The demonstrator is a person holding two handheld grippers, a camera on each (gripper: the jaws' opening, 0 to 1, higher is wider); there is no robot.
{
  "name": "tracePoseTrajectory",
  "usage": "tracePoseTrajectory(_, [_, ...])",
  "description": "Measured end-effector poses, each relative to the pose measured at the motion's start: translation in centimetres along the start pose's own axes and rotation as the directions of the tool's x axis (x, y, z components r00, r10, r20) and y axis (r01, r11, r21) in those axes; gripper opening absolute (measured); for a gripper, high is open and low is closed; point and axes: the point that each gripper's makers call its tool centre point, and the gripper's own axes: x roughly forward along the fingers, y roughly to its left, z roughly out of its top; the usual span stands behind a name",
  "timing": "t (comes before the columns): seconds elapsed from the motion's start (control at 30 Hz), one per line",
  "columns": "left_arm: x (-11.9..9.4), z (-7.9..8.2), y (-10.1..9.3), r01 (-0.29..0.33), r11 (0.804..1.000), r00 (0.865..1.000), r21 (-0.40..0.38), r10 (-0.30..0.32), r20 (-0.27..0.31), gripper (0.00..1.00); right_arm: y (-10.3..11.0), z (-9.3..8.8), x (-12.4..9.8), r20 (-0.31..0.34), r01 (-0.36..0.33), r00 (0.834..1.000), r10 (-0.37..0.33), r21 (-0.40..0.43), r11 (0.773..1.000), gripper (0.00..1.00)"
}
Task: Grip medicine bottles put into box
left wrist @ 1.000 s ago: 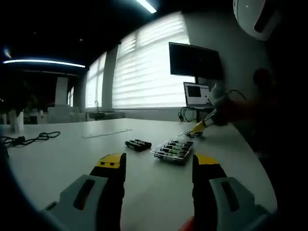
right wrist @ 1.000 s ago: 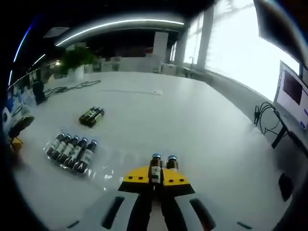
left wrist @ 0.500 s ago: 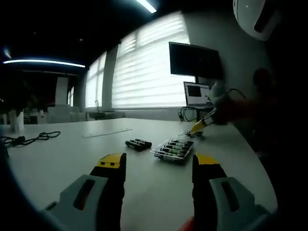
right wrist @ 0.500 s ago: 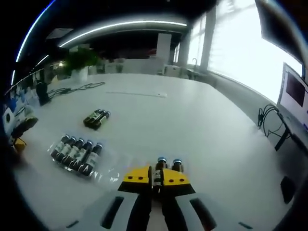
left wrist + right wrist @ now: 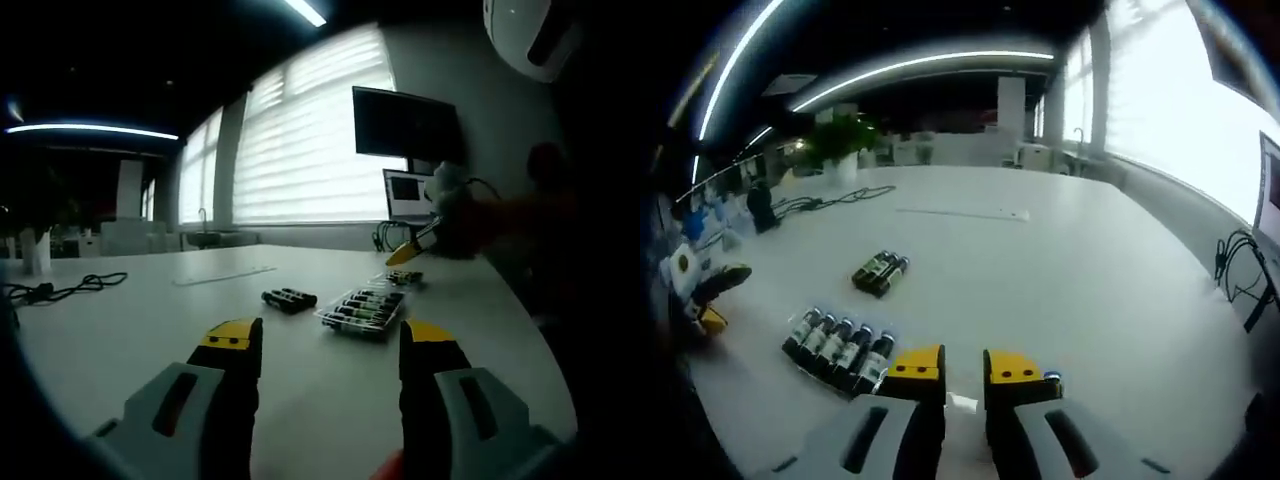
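Left claw (image 5: 325,345): released, low over the table (image 5: 130,320). Right claw (image 5: 963,365): released, a bottle (image 5: 1051,378) beside its right jaw; box (image 5: 840,352) holds five bottles

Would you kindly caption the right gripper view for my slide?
Right gripper fingers apart above the white table, beside a row of medicine bottles.

bottles in tray (image 5: 840,351): 5; loose pair (image 5: 880,272): 2; hand-held grippers: 2
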Motion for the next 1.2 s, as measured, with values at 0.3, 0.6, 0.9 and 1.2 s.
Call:
tracePoseTrajectory(0.3, [0.0, -0.1, 0.0, -0.012, 1.0, 1.0, 0.022, 0.012, -0.006, 0.48, 3.1, 2.3, 2.3, -0.02, -0.115, 0.993, 0.115, -0.031, 0.993, 0.15])
tracePoseTrajectory(0.6, [0.0, -0.2, -0.1, -0.011, 0.999, 1.0, 0.039, 0.011, -0.011, 0.48, 6.0, 3.1, 4.9, -0.086, -0.195, 0.978, 0.191, -0.044, 0.98, 0.17])
tracePoseTrajectory(0.9, [0.0, -0.1, -0.1, -0.009, 0.999, 1.0, 0.045, 0.009, -0.007, 0.48, 7.2, 4.0, 7.0, -0.144, -0.226, 0.965, 0.221, -0.021, 0.974, 0.17])
tracePoseTrajectory(1.2, [-0.1, 0.0, -0.2, -0.004, 0.999, 1.0, 0.042, 0.004, 0.001, 0.48, 8.4, 3.4, 9.2, -0.232, -0.233, 0.94, 0.249, 0.097, 0.968, 0.15])
